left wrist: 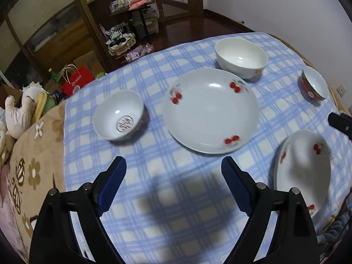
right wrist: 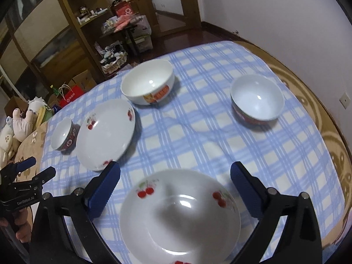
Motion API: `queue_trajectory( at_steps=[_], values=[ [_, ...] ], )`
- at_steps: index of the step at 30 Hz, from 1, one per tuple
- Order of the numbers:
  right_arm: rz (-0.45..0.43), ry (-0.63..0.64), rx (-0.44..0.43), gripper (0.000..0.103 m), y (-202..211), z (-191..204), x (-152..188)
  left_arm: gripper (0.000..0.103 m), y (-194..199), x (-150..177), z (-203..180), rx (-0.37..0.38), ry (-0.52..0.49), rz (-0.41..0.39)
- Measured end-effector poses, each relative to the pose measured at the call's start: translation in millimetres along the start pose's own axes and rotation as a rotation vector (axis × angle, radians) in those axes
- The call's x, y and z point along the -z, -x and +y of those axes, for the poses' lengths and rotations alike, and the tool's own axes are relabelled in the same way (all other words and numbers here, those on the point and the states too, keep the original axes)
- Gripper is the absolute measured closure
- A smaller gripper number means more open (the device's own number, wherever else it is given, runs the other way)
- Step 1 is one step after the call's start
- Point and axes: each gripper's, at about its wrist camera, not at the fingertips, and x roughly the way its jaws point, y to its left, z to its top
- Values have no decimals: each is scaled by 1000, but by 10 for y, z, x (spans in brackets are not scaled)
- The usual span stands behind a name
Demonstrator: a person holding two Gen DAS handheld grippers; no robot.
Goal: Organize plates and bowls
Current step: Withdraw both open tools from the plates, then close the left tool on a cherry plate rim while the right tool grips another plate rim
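Two white cherry-print plates lie on the blue checked cloth: one in the middle, also in the right wrist view, and one near the front edge, at the right in the left wrist view. A large white bowl stands behind. A small bowl with a label inside stands left. A red-sided bowl stands right. My left gripper is open and empty above the cloth. My right gripper is open over the near plate.
The round table has a brown flowered cover under the cloth. Soft toys sit off the left edge. Shelves, boxes and bags stand on the floor behind. A white wall is at the right.
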Motion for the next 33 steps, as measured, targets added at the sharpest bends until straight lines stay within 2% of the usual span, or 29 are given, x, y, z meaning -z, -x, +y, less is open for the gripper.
queue_trajectory(
  at_steps=[8,13,17,26,33],
  values=[
    [-16,70,-9,0,-76,206,-342,16,-134,-220,243,-8,20,6],
    [-4,115,8,0,-177,385,-556,16,-307,-306,422,26,89,30],
    [2,142,-10,0,-306,521,-674,16,-440,-359,536,55,154,42],
    [-9,211,-47,0,-606,851,-744,16,-740,-455,545,113,206,58],
    [3,277,-23,0,-874,994,-734,16,-927,-449,480,97,171,81]
  ],
)
